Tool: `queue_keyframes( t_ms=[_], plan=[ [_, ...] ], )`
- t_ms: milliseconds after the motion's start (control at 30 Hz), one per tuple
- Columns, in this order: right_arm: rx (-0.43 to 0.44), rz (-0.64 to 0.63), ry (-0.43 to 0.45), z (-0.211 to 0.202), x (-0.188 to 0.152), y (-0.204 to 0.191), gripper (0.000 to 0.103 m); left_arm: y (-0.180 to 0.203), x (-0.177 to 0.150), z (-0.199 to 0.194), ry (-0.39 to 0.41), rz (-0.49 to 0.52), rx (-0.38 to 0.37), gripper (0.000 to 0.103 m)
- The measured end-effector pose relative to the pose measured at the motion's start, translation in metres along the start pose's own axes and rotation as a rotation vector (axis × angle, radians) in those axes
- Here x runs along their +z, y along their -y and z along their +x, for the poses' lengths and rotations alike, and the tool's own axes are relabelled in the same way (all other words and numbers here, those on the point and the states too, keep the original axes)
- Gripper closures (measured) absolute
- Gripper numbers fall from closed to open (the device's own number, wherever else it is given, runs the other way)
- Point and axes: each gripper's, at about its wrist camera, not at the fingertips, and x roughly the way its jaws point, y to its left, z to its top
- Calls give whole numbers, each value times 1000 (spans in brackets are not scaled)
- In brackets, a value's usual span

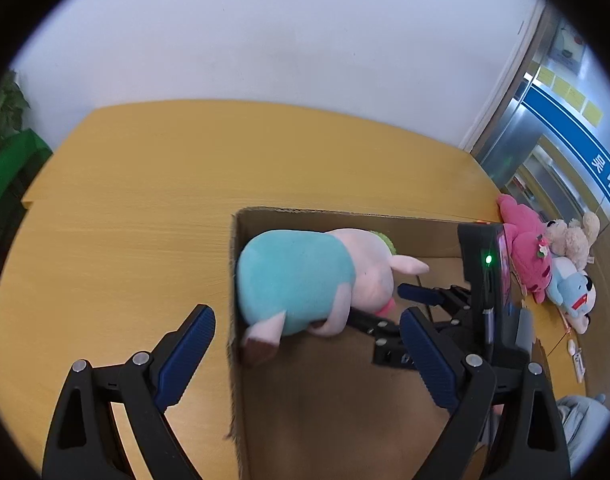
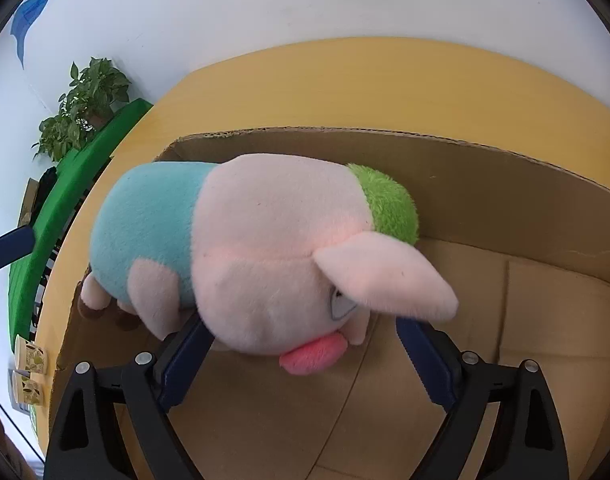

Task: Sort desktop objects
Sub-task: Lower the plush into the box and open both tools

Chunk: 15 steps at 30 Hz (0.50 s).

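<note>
Both my claws gape: left claw (image 1: 307, 350) empty over the cardboard box (image 1: 345, 400), right claw (image 2: 303, 354) loosely straddling the pig plush (image 2: 265, 248)

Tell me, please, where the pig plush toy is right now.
The pig plush toy is over the left end of the open cardboard box, between the open jaws of the right gripper; in the left wrist view it overhangs the box's left wall.

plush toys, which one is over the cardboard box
The pig plush in the teal shirt, held over the cardboard box; the pink, beige and blue plushes lie on the table.
</note>
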Motion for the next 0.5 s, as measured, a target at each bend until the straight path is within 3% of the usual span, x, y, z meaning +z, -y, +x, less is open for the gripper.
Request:
queue_keyframes(
  t_ms=[133,200,267,400,500],
  plan=[
    [19,35,42,-35,-7,-2,8,19,-5,-22,60,27,9,9],
    [30,55,81,-67,-15,4,0,30,-21,-35,82,58,1,8],
    [28,69,116,-98,-30,10,0,48,-40,-42,93,106,-7,8],
    [-27,109,203,-167,-84,19,0,87,-83,-43,145,217,-13,8],
    [-61,143,234,-204,-138,30,0,98,-110,-26,68,223,-13,8]
  ],
)
